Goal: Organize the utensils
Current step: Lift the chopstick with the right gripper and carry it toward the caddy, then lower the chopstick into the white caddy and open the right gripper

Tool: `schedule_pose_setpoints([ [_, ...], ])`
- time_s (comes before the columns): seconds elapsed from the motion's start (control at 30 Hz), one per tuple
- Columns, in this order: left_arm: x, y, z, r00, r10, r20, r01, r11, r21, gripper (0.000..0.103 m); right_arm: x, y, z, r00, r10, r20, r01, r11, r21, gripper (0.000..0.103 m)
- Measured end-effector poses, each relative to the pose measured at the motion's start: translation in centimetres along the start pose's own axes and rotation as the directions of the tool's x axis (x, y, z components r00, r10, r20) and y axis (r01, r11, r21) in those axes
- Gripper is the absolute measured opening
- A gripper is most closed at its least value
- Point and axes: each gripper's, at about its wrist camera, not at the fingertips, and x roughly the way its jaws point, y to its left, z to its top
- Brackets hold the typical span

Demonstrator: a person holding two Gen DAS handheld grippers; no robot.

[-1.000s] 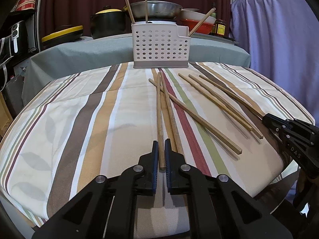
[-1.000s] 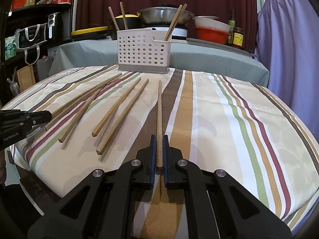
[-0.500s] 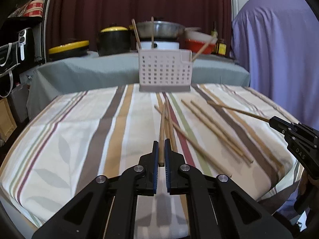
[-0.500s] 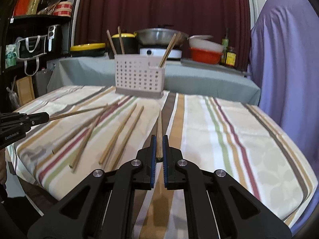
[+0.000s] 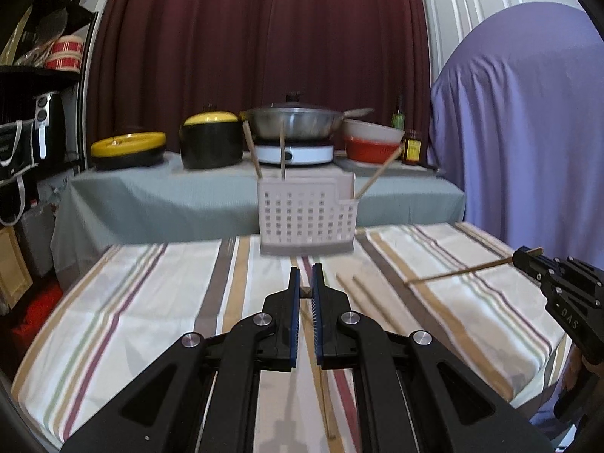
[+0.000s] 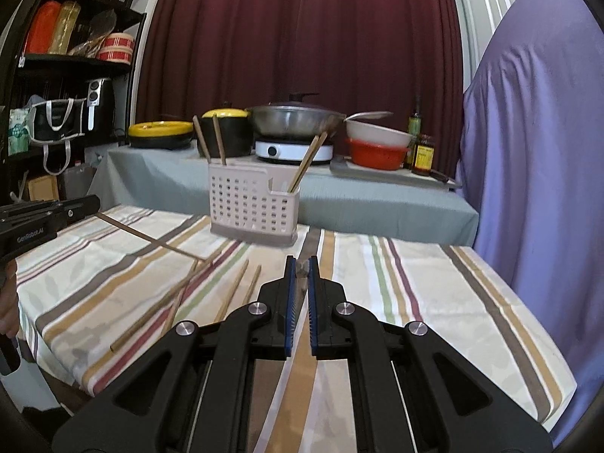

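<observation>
We hold the left hand-held gripper [image 5: 306, 281] pinched on one chopstick [image 5: 305, 293], whose end shows between the blue pads; from the right wrist view that same stick [image 6: 151, 240] slants out of the left hand-held gripper, clear of the surface [image 5: 151, 294]. Our right hand-held gripper [image 6: 301, 275] is likewise clamped on a second chopstick [image 6: 301, 268], seen end-on between its pads; from the left wrist view this stick [image 5: 460, 272] points across above the striped cloth from the right hand-held gripper [image 5: 523, 258].

Straight ahead of both hand-held grippers stands the white perforated holder [image 5: 306, 217] at the far edge of the surface. Two sticks lean in its taller left compartment [image 6: 209, 139], and more lean in the lower right one [image 6: 307, 160].

The loose chopsticks [image 6: 236, 288] lie flat on the cloth, just ahead and to the left of the right hand-held gripper, near each other and partly fanned out. Beyond the holder, a second covered counter [image 5: 170, 196] carries pots, a pan [image 5: 298, 120] and bowls.
</observation>
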Motion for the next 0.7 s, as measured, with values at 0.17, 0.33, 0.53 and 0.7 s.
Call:
schedule_pose_setpoints([
  [0.17,-0.2,0.0,2.5,0.998,-0.004,0.055,0.003,1.0,0.007,0.006,0.0,-0.6,1.7,1.0,-0.005,0.025,0.004,1.0,0.013,0.006],
  [0.33,-0.9,0.2,4.9,0.994,-0.009,0.107,0.009,1.0,0.002,0.006,-0.2,-1.2,3.7,0.998,-0.013,0.054,0.012,1.0,0.021,0.006],
  [0.53,-2.2,0.6,7.0,0.99,0.004,0.143,-0.003,1.0,-0.008,0.006,-0.1,-1.9,5.6,0.998,-0.005,0.066,0.002,0.999,0.04,0.006],
  [0.7,-2.8,1.4,8.2,0.989,0.026,0.145,-0.024,1.0,-0.019,0.006,0.5,-2.2,7.1,0.997,0.014,0.073,-0.017,0.999,0.037,0.006],
])
